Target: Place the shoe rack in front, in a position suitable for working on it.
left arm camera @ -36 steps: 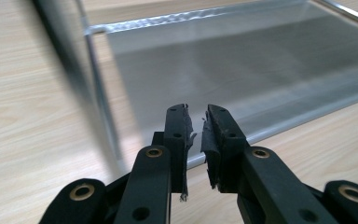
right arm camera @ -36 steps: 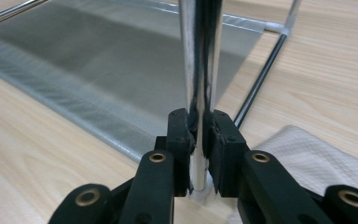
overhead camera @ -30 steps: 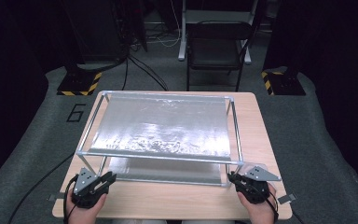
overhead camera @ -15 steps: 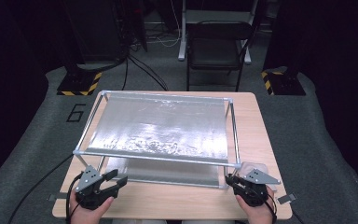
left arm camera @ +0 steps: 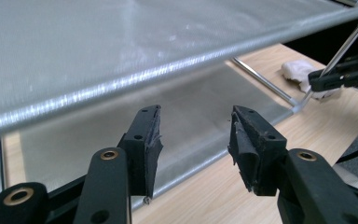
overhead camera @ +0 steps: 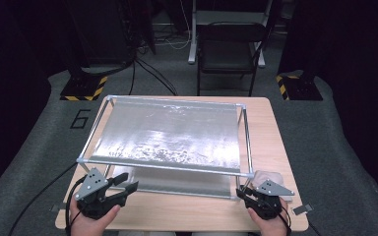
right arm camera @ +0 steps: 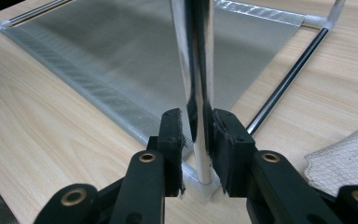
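Note:
A two-tier rack (overhead camera: 167, 164) of shiny metal tubes and silver mesh shelves stands on the wooden table (overhead camera: 270, 128). My left gripper (overhead camera: 128, 183) hovers off the rack's front-left corner, open with nothing between its jaws (left arm camera: 196, 135); they have just swung wide and eased back a little. My right gripper (overhead camera: 240, 192) is at the front-right upright post (right arm camera: 198, 70), low near its foot. Its jaws (right arm camera: 198, 135) have just been opening and stand on either side of the post, barely off it. That gripper (left arm camera: 317, 79) is also in the left gripper view, far right.
A white quilted cloth (overhead camera: 270, 178) lies on the table just right of the right gripper. The lower shelf (overhead camera: 177, 182) rests close to the tabletop. A black folding chair (overhead camera: 229, 54) and stands with hazard-striped bases (overhead camera: 83, 88) sit on the floor beyond.
The left gripper's jaws went from shut to wide apart, and the hand lifted off the rack's front-left corner. The right hand kept its place at the post.

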`<action>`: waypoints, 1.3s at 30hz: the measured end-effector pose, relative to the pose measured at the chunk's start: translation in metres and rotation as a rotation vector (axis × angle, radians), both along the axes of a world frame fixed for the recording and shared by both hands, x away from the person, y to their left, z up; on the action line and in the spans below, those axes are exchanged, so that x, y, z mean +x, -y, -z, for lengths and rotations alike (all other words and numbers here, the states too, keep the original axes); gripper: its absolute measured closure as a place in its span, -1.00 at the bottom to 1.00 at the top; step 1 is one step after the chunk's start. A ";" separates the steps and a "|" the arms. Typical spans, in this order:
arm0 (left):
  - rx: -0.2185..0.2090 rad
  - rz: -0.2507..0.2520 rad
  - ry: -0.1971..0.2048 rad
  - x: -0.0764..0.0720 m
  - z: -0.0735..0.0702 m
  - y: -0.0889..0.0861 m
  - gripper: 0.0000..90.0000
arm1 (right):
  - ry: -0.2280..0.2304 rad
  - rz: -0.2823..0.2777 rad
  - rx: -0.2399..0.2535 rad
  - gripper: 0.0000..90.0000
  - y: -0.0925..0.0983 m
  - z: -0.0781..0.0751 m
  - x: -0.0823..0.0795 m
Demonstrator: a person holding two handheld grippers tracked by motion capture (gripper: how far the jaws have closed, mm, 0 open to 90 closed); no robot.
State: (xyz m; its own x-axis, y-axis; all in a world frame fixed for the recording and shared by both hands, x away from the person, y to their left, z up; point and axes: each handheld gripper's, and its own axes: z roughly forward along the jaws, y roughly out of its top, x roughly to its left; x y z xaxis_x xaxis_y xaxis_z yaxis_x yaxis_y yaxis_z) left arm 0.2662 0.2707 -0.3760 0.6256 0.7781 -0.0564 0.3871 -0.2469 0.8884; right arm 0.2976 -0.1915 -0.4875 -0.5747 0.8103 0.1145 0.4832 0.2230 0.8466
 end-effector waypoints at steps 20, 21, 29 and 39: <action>0.002 0.002 0.019 0.034 -0.028 0.035 0.03 | -0.011 -0.051 -0.018 0.73 -0.004 0.003 -0.001; 0.002 0.002 0.019 0.034 -0.028 0.035 0.01 | -0.012 -0.054 -0.015 0.73 -0.004 0.003 -0.001; 0.035 0.006 0.003 0.054 -0.026 0.053 -0.03 | -0.016 -0.072 -0.011 0.73 -0.004 0.004 -0.002; 0.074 -0.025 -0.014 0.069 -0.022 0.069 -0.12 | -0.028 -0.087 -0.005 0.72 -0.004 0.003 -0.001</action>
